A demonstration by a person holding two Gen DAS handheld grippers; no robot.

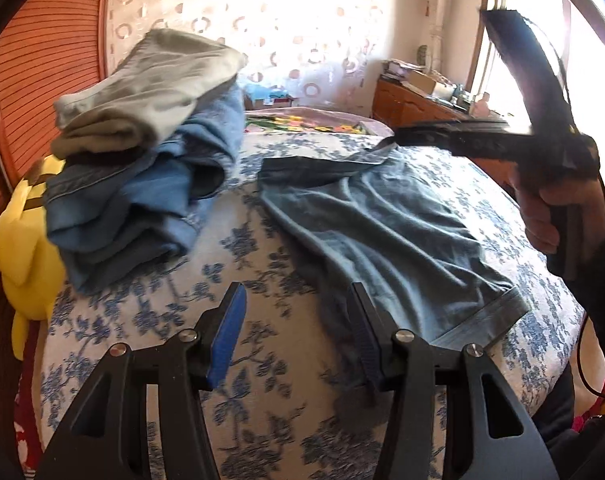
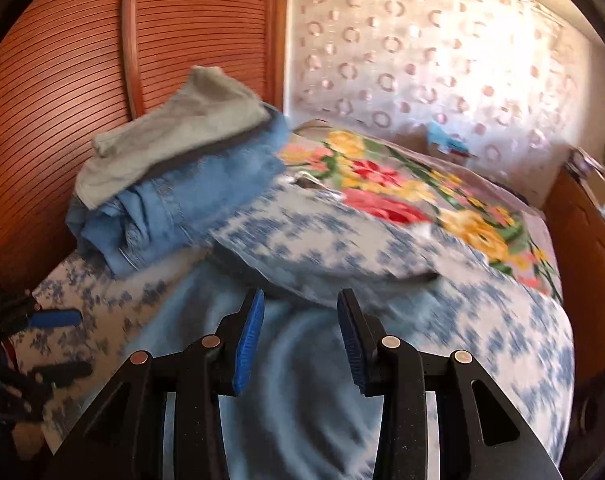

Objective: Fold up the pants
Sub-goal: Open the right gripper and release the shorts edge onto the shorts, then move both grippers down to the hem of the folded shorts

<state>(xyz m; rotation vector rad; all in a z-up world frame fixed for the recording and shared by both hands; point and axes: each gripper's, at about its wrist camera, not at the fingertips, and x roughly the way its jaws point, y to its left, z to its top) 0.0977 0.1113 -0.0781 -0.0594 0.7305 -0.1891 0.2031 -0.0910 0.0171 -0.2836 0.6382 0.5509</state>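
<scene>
Here the pants (image 1: pixel 386 236), a faded blue denim pair, lie spread and wrinkled across the bed (image 1: pixel 262 412), whose cover is white with blue flowers. One hemmed leg end sits at the near right edge of the bed in the left wrist view, and the dark waistband runs along the far side.

The left gripper (image 1: pixel 298 312) hangs over the near part of the bed, its jaws parted with nothing between them; the blue pad on the left finger shows clearly, and the right finger stands above the near edge of the pants without pressing on them.

The right gripper (image 2: pixel 300 320) is also released: its two blue pads stand apart over the pale denim and clasp no cloth. In the left wrist view the same tool appears blurred at the far right, gripped by a hand (image 1: pixel 558 208) in a dark sleeve, above the waistband end of the pants.

Toward the back left of the bed rests a pile (image 1: pixel 142 152) of folded clothes: blue jeans below, a grey garment on top. A yellow plush toy (image 1: pixel 22 240) lies beside the pile at the bed's edge. A floral blanket (image 2: pixel 402 188) covers the far end of the bed
</scene>
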